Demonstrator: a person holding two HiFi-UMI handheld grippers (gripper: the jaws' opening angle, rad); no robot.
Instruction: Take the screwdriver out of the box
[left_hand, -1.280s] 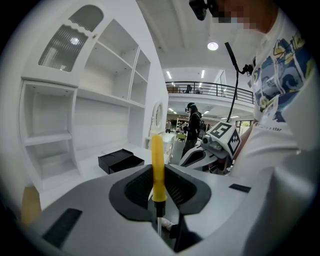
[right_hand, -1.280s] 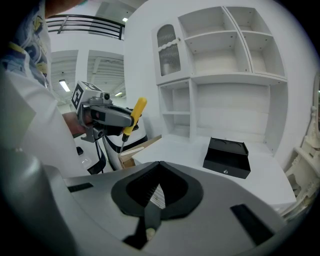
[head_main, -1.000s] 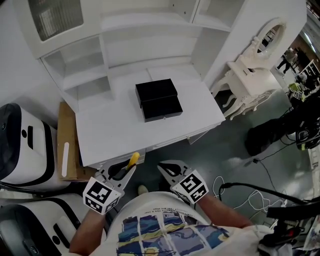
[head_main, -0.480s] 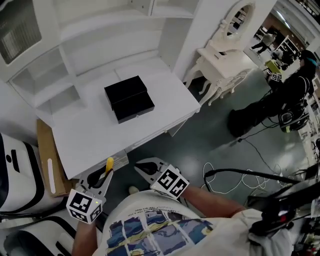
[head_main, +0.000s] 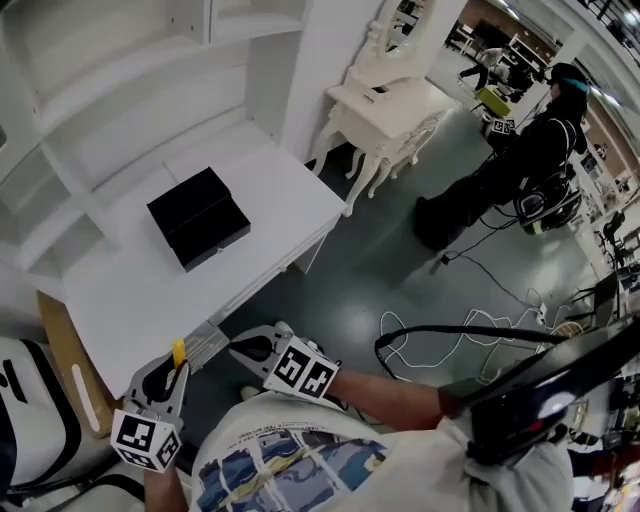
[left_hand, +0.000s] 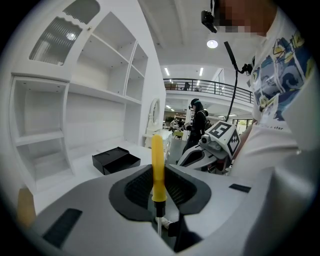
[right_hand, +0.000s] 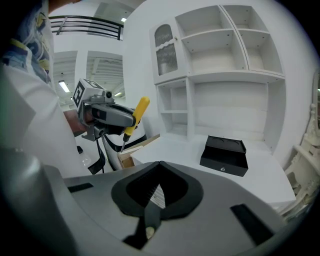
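White flat-topped wooden desk (head_main: 262, 232) under the black rectangular box (head_main: 198, 217), left gripper (left_hand: 159, 199) well apart from the box, off the desk's near edge, jaws clamped on a yellow-handled screwdriver (left_hand: 157, 165), right gripper (right_hand: 155, 192) also well apart from the box, jaws together, empty

Lighting is bright, even and diffuse from overhead; a round ceiling lamp (left_hand: 212, 44) and the strip lights behind it show as small blown-out spots in the left gripper view. The white shelf unit (right_hand: 235, 45) and the surface (head_main: 150, 290) sit near clipping, with faint, soft-edged shadows. The black box (head_main: 198, 217) reads as near-solid dark with little detail. The floor (head_main: 400, 270) is dull grey-green with a weak sheen. Both gripper views have strong fisheye: shelf edges bow and the corners vignette to black. The screwdriver (left_hand: 157, 165) handle is sharp; the distant hall is softer. The head view is slightly soft and stretched at the edges.
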